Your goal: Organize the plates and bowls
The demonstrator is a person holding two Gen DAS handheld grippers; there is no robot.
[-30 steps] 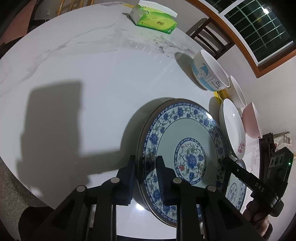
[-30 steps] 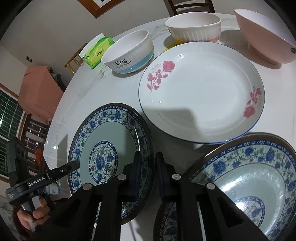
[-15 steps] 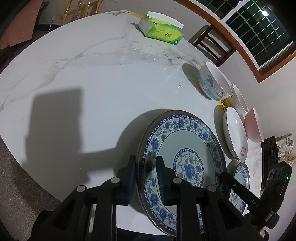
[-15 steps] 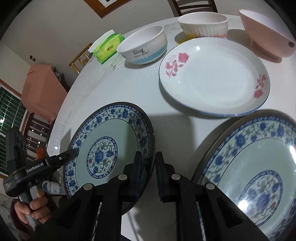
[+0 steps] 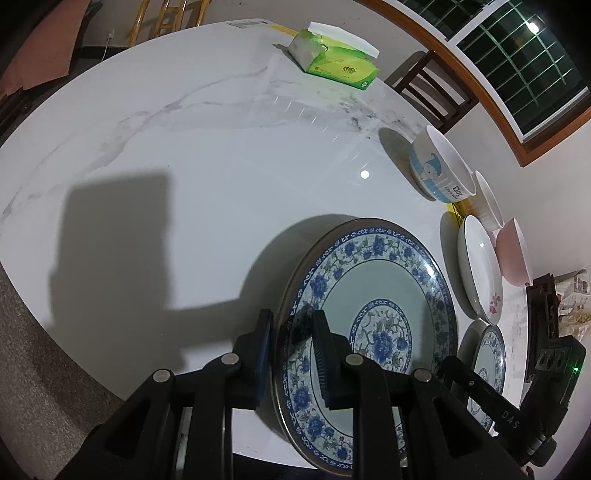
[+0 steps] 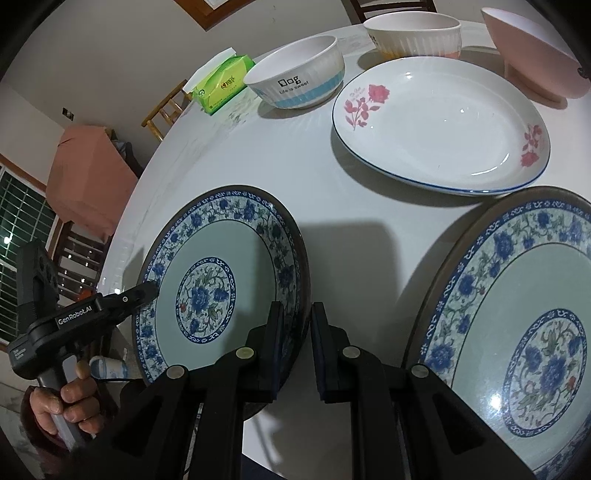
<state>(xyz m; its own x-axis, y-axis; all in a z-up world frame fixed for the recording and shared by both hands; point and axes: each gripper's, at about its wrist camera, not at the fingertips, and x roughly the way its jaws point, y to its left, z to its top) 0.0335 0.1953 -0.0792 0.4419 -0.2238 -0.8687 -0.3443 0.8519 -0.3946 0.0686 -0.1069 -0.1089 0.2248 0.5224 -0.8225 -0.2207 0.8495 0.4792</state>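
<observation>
A blue floral plate (image 5: 373, 314) is held up off the white marble table (image 5: 184, 166), tilted. My left gripper (image 5: 291, 332) is shut on its left rim. My right gripper (image 6: 297, 325) is shut on its opposite rim; the plate also shows in the right wrist view (image 6: 221, 280). A second blue floral plate (image 6: 517, 332) lies on the table at the right. A white plate with red roses (image 6: 439, 125) lies behind it. A "Dog" bowl (image 6: 299, 77), a ribbed white bowl (image 6: 413, 33) and a pink bowl (image 6: 532, 51) stand at the back.
A green tissue box (image 5: 336, 62) sits at the table's far side. Wooden chairs (image 5: 432, 92) stand around the table. The table's near edge (image 5: 48, 295) curves below the lifted plate.
Both grippers have raised the blue floral plate higher off the table and tilted it. The other dishes have not moved.
</observation>
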